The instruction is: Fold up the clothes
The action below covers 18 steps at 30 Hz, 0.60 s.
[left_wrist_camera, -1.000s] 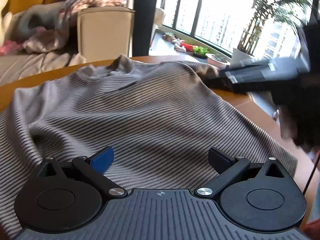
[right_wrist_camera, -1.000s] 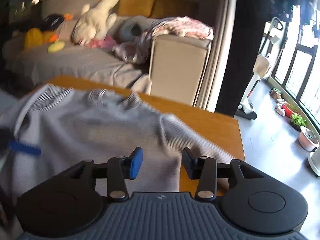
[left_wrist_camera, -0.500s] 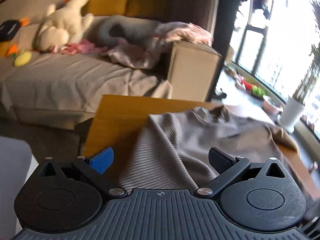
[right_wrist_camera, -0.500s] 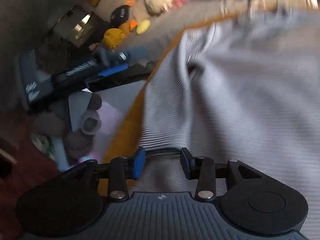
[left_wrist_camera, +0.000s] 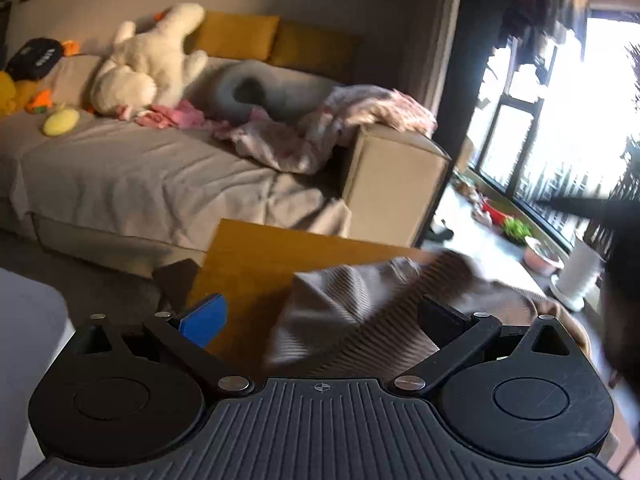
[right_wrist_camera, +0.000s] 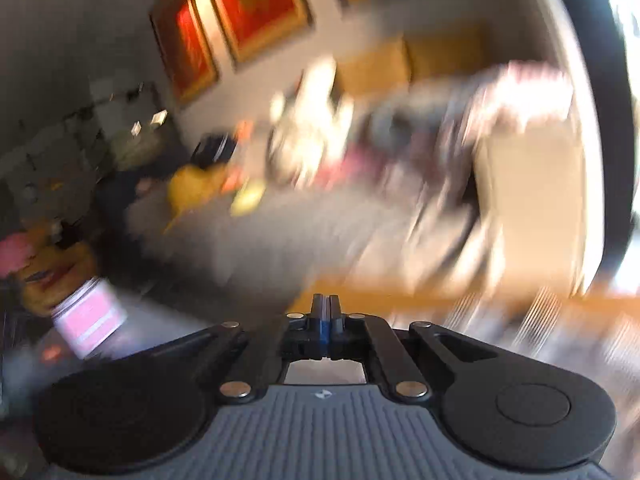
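Observation:
A grey-brown striped shirt [left_wrist_camera: 352,300] lies bunched on the wooden table [left_wrist_camera: 248,256], one fold raised and blurred toward the right. My left gripper [left_wrist_camera: 320,316] is open low over the shirt's near left edge, with nothing held between its fingers. The right wrist view is heavily motion-blurred. There my right gripper [right_wrist_camera: 326,310] has its fingers pressed together, pale cloth shows just beneath them, and blurred stripes of the shirt [right_wrist_camera: 540,320] trail to the right. A dark blur at the right edge of the left wrist view is the other gripper [left_wrist_camera: 624,272].
Beyond the table stands a grey sofa [left_wrist_camera: 140,176] with a white plush toy [left_wrist_camera: 148,64], cushions and pink clothes. Its beige armrest [left_wrist_camera: 392,184] is close to the table's far edge. Windows and potted plants [left_wrist_camera: 516,228] are at the right.
My right gripper went from open at the shirt's hem to shut and swung up fast. The shirt has bunched and a fold has lifted. My left gripper turned left, still open.

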Each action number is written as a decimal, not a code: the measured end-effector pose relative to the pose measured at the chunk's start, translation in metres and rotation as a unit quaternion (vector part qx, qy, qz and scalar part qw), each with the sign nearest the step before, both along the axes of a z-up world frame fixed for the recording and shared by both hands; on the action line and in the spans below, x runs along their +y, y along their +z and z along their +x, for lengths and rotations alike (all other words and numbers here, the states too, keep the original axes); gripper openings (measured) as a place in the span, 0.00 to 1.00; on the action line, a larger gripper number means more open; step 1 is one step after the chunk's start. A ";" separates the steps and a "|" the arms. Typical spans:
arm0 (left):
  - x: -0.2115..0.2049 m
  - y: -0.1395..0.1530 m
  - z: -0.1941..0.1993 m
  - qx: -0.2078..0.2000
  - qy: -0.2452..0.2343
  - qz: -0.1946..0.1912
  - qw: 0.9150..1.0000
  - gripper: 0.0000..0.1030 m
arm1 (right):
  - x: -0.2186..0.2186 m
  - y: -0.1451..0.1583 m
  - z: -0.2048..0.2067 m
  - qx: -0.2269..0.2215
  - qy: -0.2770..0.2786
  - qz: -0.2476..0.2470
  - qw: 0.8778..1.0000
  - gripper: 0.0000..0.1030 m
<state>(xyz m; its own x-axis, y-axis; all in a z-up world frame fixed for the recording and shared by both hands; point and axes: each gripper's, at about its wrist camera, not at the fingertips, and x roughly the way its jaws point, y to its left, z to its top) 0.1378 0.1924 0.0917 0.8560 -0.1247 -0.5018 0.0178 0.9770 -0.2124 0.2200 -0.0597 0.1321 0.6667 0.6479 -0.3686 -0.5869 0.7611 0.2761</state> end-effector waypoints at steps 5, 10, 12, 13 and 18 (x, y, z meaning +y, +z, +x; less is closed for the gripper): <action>-0.039 -0.024 0.023 0.024 -0.053 0.040 0.998 1.00 | -0.045 0.050 0.020 -0.052 -0.047 -0.010 0.997 0.00; -0.070 -0.044 0.038 0.041 -0.085 0.085 0.992 1.00 | -0.056 0.004 0.029 0.055 -0.001 -0.027 0.998 0.04; -0.074 -0.045 0.034 0.026 -0.081 0.112 0.990 0.89 | -0.043 -0.025 0.025 0.070 0.011 -0.052 0.996 0.06; -0.077 -0.045 0.032 0.018 -0.080 0.132 0.988 0.50 | -0.037 -0.037 0.023 0.078 0.016 -0.061 0.995 0.07; -0.086 -0.038 0.030 0.004 -0.084 0.151 0.985 0.17 | -0.038 -0.038 0.018 0.115 0.028 -0.036 0.992 0.33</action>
